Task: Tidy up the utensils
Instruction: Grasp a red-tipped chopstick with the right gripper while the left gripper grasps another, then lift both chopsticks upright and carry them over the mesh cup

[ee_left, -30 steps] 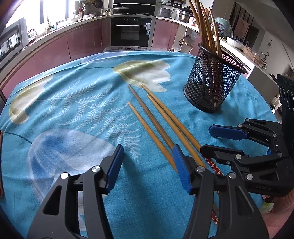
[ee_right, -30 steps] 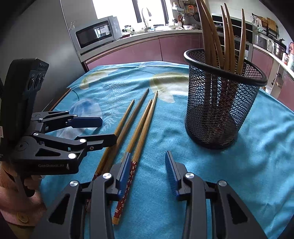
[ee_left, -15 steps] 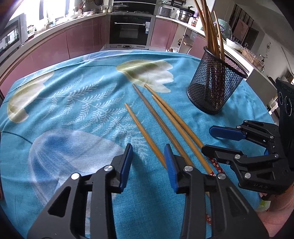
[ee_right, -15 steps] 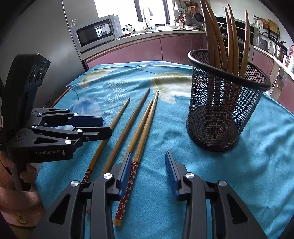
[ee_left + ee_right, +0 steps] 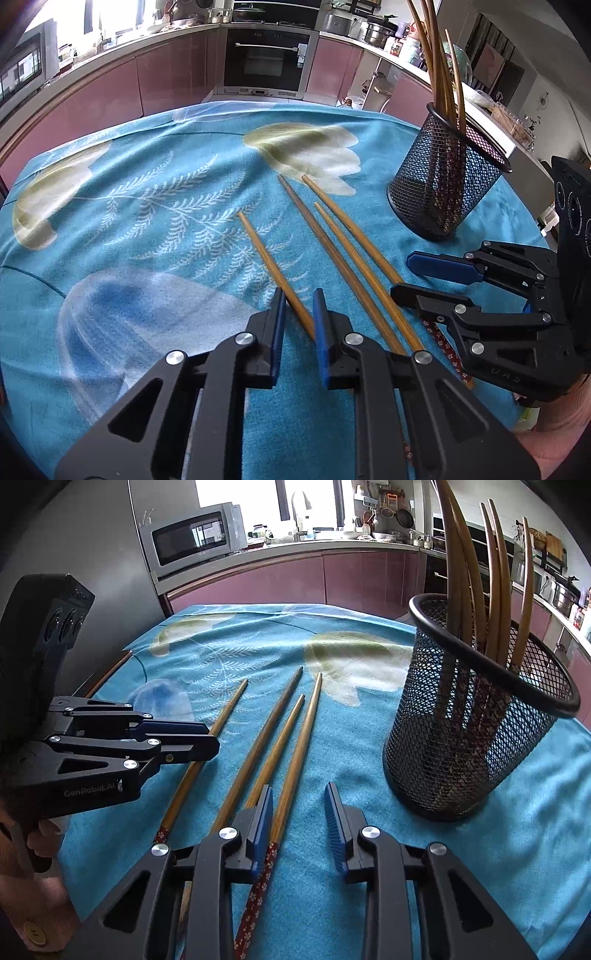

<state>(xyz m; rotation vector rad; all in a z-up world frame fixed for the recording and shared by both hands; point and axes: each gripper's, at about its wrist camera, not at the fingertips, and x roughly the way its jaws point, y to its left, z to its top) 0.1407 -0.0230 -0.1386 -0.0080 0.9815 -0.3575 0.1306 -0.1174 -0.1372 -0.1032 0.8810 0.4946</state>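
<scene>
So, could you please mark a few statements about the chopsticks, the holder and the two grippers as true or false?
1. Four chopsticks lie loose on the tablecloth. True.
2. The mesh holder is empty. False: several chopsticks stand in it.
3. The leftmost chopstick lies between the fingers of the left gripper. True.
4. The right gripper holds a chopstick up over the holder. False: it is low over the cloth beside the holder, and every loose chopstick lies flat.
5. The tablecloth is plain red. False: it is blue with a pale flower and leaf print.
</scene>
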